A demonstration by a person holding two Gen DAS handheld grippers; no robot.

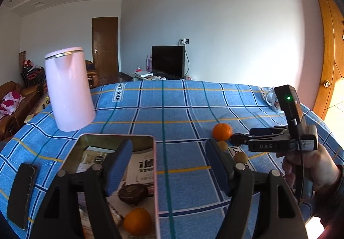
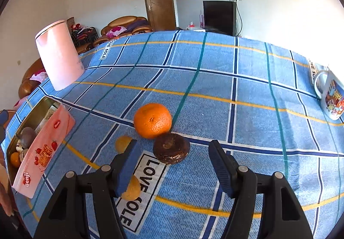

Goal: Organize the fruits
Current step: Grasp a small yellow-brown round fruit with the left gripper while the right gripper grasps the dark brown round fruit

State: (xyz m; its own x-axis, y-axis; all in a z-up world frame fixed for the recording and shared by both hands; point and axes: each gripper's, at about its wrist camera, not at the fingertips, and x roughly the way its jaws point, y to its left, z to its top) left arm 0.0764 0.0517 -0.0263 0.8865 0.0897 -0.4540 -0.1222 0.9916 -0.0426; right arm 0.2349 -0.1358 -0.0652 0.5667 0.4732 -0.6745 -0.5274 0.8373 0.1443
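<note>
A pink tin box (image 1: 154, 174) lies on the blue checked cloth, holding an orange (image 1: 137, 220) and a dark brown fruit (image 1: 133, 194); it also shows in the right wrist view (image 2: 43, 153). My left gripper (image 1: 169, 166) is open and empty above the tin's right edge. My right gripper (image 2: 172, 172) is open and empty, just short of a dark brown fruit (image 2: 171, 151) that touches an orange (image 2: 153, 120). Two small yellow-brown fruits (image 2: 123, 142) (image 2: 133, 188) lie by its left finger. The right gripper (image 1: 234, 139) shows in the left wrist view beside the orange (image 1: 222, 131).
A pink kettle (image 1: 68, 90) stands at the back left of the table. A printed mug (image 2: 332, 99) stands at the right edge. A dark flat object (image 1: 21, 194) lies left of the tin. A sofa, a door and a television are behind the table.
</note>
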